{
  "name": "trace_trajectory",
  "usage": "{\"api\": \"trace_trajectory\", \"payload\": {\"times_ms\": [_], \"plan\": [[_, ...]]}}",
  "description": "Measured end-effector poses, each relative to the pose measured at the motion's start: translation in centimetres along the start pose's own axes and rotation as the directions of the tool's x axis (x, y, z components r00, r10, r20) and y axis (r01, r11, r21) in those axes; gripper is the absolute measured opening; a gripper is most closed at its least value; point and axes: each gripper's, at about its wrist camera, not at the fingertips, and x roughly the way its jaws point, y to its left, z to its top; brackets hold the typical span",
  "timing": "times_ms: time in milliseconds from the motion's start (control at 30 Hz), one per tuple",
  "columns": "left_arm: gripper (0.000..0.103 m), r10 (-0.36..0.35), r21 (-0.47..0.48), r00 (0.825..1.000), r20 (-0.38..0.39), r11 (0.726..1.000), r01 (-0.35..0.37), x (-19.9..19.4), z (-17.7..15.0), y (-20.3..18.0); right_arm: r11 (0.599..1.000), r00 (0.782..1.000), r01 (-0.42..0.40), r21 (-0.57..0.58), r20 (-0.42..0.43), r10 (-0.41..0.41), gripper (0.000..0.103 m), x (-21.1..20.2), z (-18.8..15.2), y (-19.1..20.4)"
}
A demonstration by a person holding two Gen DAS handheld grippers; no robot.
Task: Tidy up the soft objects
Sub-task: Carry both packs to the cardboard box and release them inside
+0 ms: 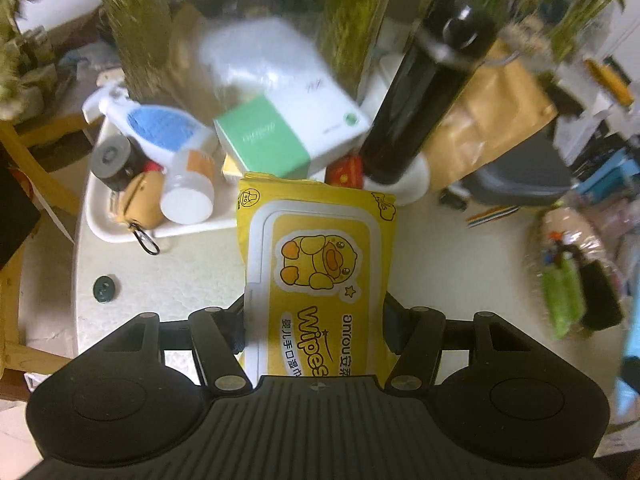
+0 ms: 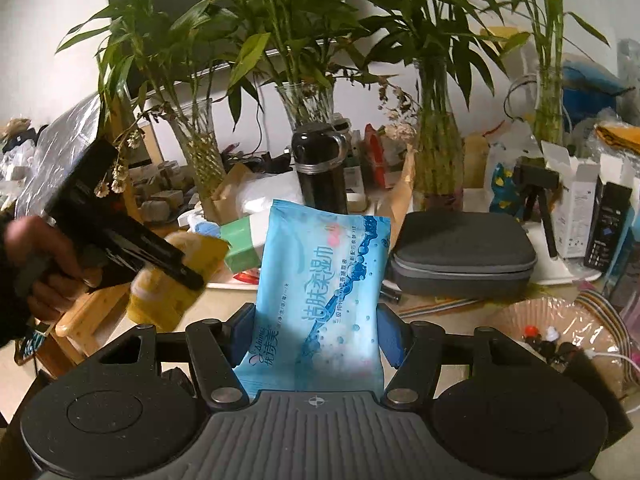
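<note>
I have the left gripper (image 1: 316,316) clamped across the yellow wipes pack (image 1: 318,264), above the surface (image 1: 192,272), and the right gripper (image 2: 316,332) clamped on the blue wipes pack (image 2: 320,288); both look soft, slick and squashy, best held mid-body.

wipes pack (image 1: 316,276): yellow, white lid, cartoon duck, centre | wet-tissue pack (image 2: 320,300): blue, bubble pattern, centre | box (image 1: 264,140): green-white, upper centre | flask (image 1: 420,92): black, upper right
</note>
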Motion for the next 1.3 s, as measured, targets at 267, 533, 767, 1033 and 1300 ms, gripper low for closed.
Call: {"api": "trace_trajectory", "payload": {"times_ms": [267,533,767,1033,1300], "plan": [[0.060,-0.027,0.031,0.992,0.122,0.999,0.024,-6.5,-2.3,-0.4,1.000,1.000,-0.011,0.006,0.012,0.010,0.065,-2.4,-0.9,0.7],[0.060,-0.060,0.074,0.975,0.212,0.996,0.045,-11.9,-5.9,-1.3,1.000,1.000,0.001,0.007,0.009,-0.001,0.065,-6.3,-1.3,2.5],[0.060,-0.104,0.077,0.960,0.262,0.993,0.087,-15.9,-9.7,-1.9,1.000,1.000,-0.026,-0.016,0.001,0.026,0.065,-9.3,-2.1,4.6],[0.060,-0.191,0.054,0.949,0.252,0.982,0.183,-18.2,-14.3,-1.9,0.997,0.998,-0.062,-0.054,0.004,0.062,0.065,-12.1,-3.7,6.8],[0.060,-0.286,-0.062,0.937,0.202,0.951,0.304,-16.4,-18.1,-0.3,0.992,0.996,-0.081,-0.095,0.015,0.083,0.065,-13.8,-4.7,8.1]]}}
